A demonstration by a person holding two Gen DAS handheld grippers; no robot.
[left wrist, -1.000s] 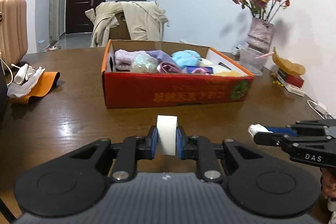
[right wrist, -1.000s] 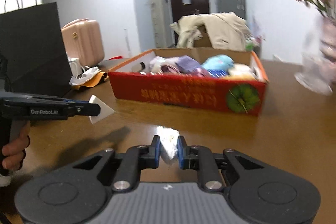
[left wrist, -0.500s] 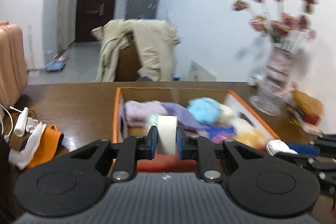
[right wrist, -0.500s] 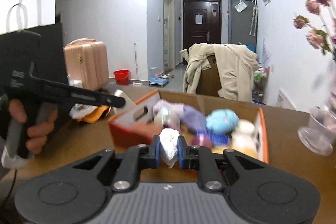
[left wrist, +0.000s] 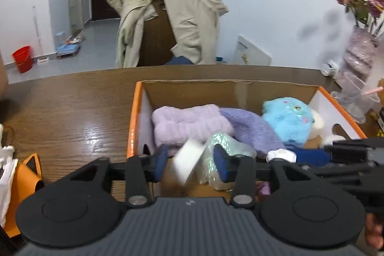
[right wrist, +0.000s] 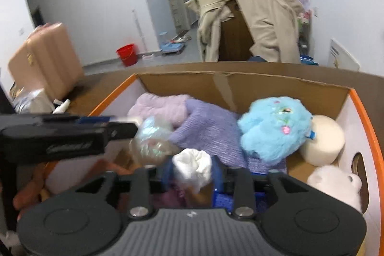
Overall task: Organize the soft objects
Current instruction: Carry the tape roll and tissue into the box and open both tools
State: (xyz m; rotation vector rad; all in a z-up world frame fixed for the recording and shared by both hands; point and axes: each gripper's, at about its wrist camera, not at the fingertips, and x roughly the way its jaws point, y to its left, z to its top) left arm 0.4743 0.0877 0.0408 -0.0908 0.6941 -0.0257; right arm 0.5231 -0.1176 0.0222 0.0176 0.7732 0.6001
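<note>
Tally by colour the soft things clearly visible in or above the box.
Purple: 2 (lilac fluffy cloth, purple knit cloth)
Blue: 1 (blue plush toy)
White or cream: 4 (cream roll, white plush toy, white sponge block, white cloth wad)
Iridescent: 1 (crinkly bag)
Total: 8

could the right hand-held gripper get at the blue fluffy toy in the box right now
Probably not yet. The right hand-held gripper has a white cloth wad between its fingers. Otherwise the blue fluffy toy lies uncovered atop the pile in the open cardboard box.
</note>
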